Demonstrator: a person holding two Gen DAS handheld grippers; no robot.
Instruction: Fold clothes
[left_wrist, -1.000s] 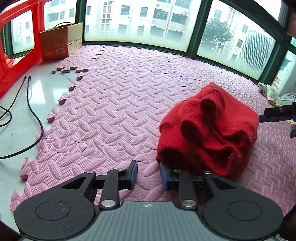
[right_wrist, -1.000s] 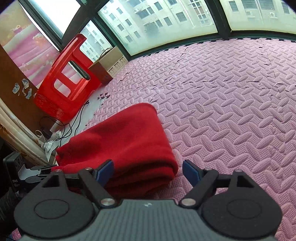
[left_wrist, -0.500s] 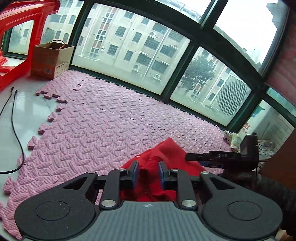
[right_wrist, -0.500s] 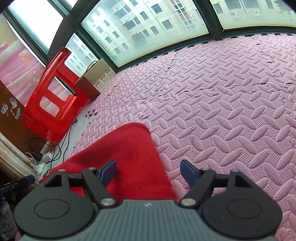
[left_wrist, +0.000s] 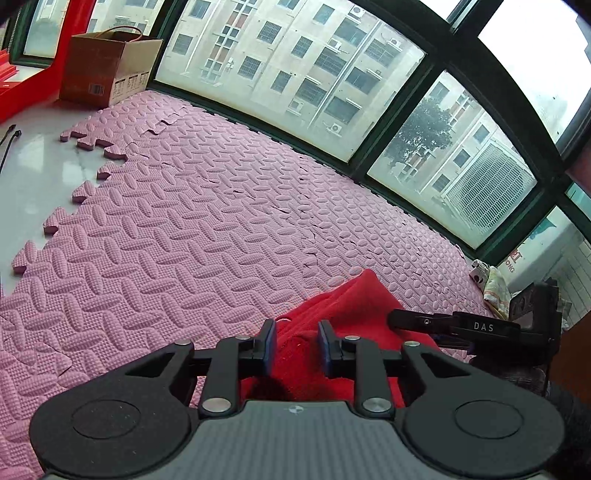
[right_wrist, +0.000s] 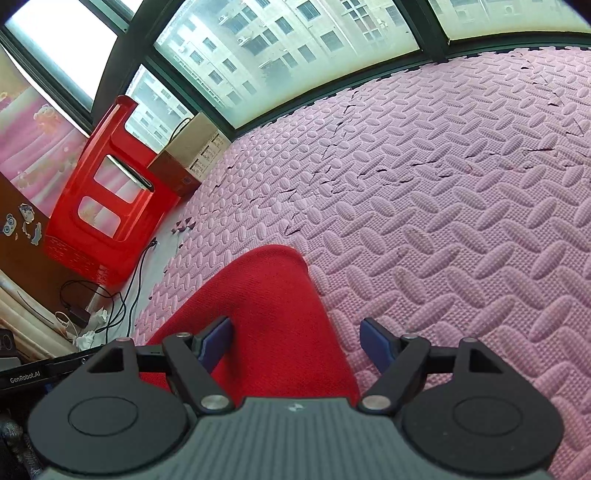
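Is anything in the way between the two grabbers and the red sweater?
Nothing visible is in the way. The red sweater sits right between the left gripper fingers, and it also lies between the wide-open fingers of the right gripper.

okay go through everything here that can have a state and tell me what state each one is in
left gripper: part open, red cloth between its fingers, grip unclear
right gripper: open wide over the garment
red garment: bunched on the pink foam mat
cardboard box: open at the top
red stool: tipped over
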